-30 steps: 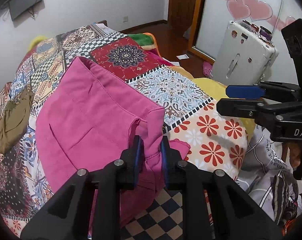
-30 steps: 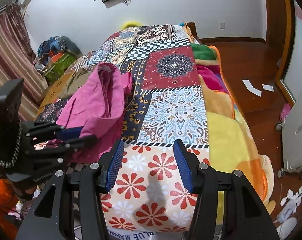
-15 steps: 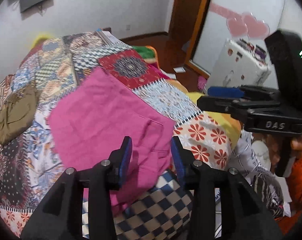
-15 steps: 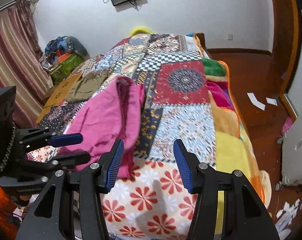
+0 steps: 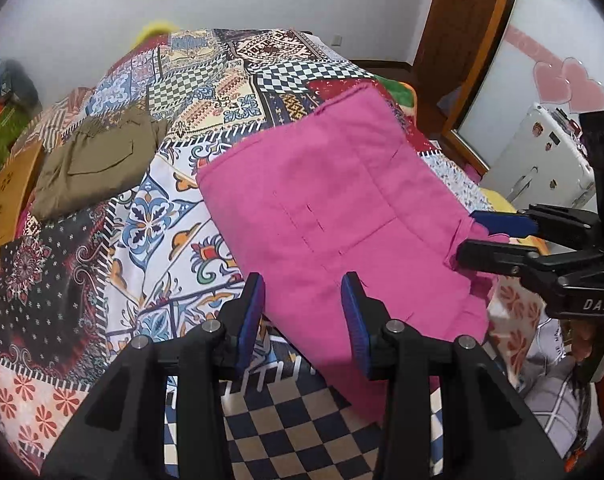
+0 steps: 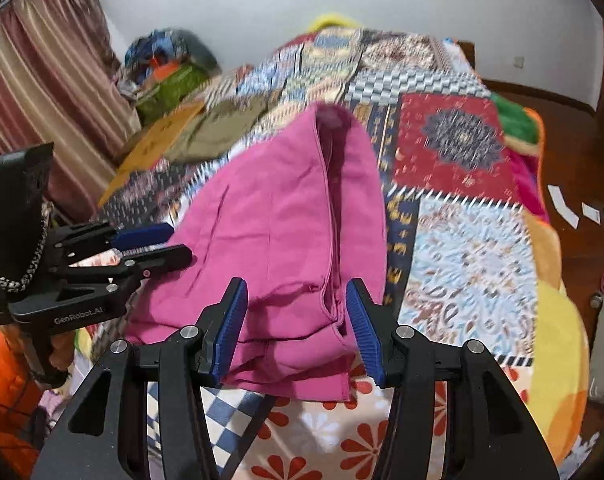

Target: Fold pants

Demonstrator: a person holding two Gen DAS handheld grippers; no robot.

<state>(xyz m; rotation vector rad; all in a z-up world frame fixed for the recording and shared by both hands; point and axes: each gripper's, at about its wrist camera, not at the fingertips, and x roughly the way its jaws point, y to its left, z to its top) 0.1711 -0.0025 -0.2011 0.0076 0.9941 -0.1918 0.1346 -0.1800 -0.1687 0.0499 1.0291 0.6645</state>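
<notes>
Pink pants (image 5: 333, 208), lying folded and fairly flat on the patchwork bedspread (image 5: 150, 216) near the bed's foot edge, with the waistband end toward the two cameras and the fold running away toward 12 o'clock. The cloth looks soft, light and limp, with several layers stacked at the near edge (image 6: 302, 344); judged from this, it will sag and slide out of line unless taken at a thick seamed corner or hem, pinching all layers at once. The left claw (image 5: 302, 316) stands with its blue pads apart, over the pants' near-left corner and holding nothing. The right claw (image 6: 294, 320) is likewise spread wide, straddling the layered edge without closing on it; in the left view it appears at 3 o'clock, beside the pants' right corner. Olive pants (image 5: 90, 164) lie at 10 o'clock, well apart. A white suitcase (image 5: 541, 160) stands on the floor at 2 o'clock.
</notes>
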